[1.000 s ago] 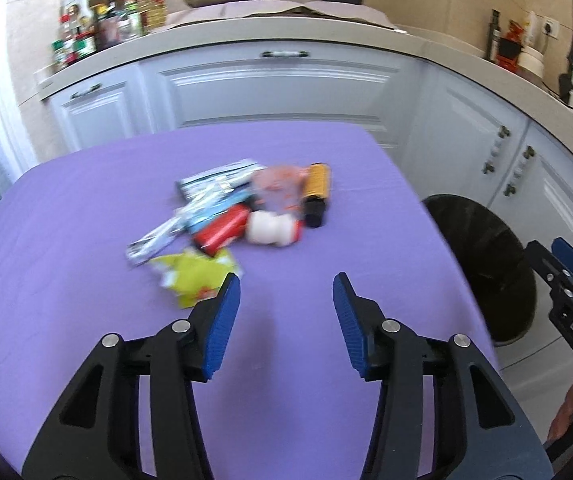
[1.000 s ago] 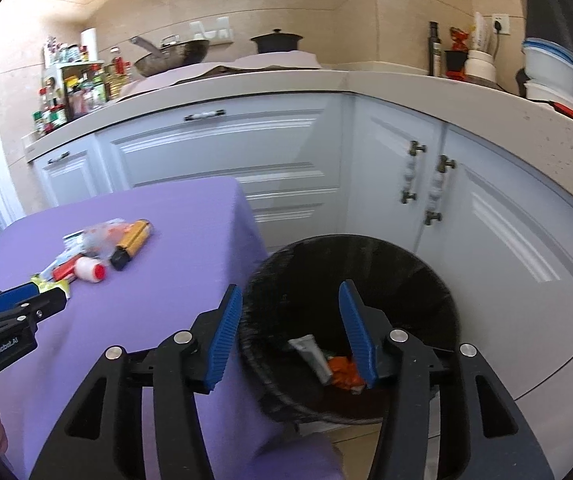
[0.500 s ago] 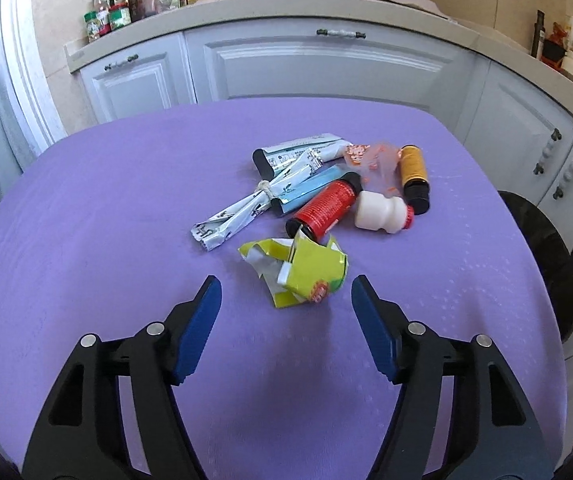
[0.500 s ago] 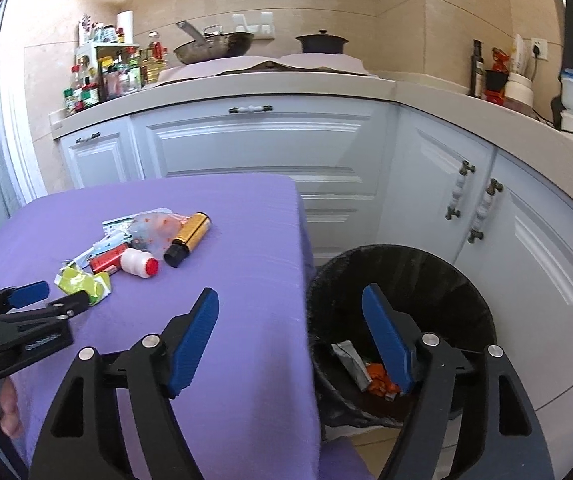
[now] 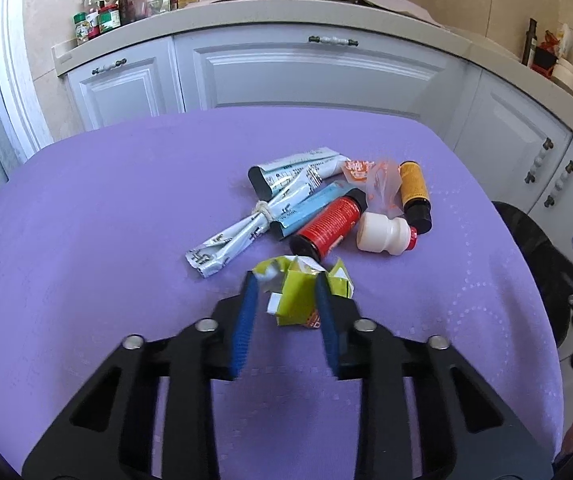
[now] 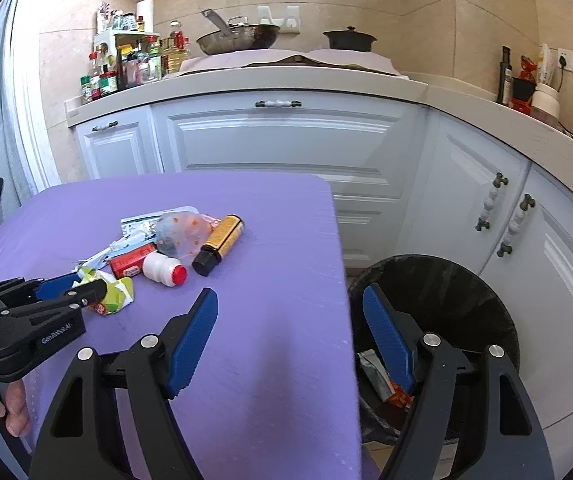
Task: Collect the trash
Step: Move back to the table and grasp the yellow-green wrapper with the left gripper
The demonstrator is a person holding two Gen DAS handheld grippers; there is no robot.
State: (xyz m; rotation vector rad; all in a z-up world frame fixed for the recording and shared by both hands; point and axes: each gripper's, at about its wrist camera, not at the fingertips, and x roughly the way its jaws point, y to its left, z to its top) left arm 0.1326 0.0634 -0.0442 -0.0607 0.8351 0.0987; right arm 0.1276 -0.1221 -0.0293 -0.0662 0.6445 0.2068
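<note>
On the purple worktop point(image 5: 86, 240), the left claw point(image 5: 284, 300), its jaws just closing, pinches a crumpled yellow-green carton point(image 5: 298, 296) lying nearest the camera in a litter pile. The right claw point(image 6: 290, 320) hangs released, straddling the worktop edge and black bin point(image 6: 466, 292).

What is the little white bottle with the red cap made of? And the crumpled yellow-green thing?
The white bottle looks like matte plastic: smooth, opaque, dull, with a red cap that also looks plastic. The yellow-green carton seems to be coated paperboard: it holds sharp creases and shows a silvery lining where torn. The left gripper has just been closing around it.
</note>
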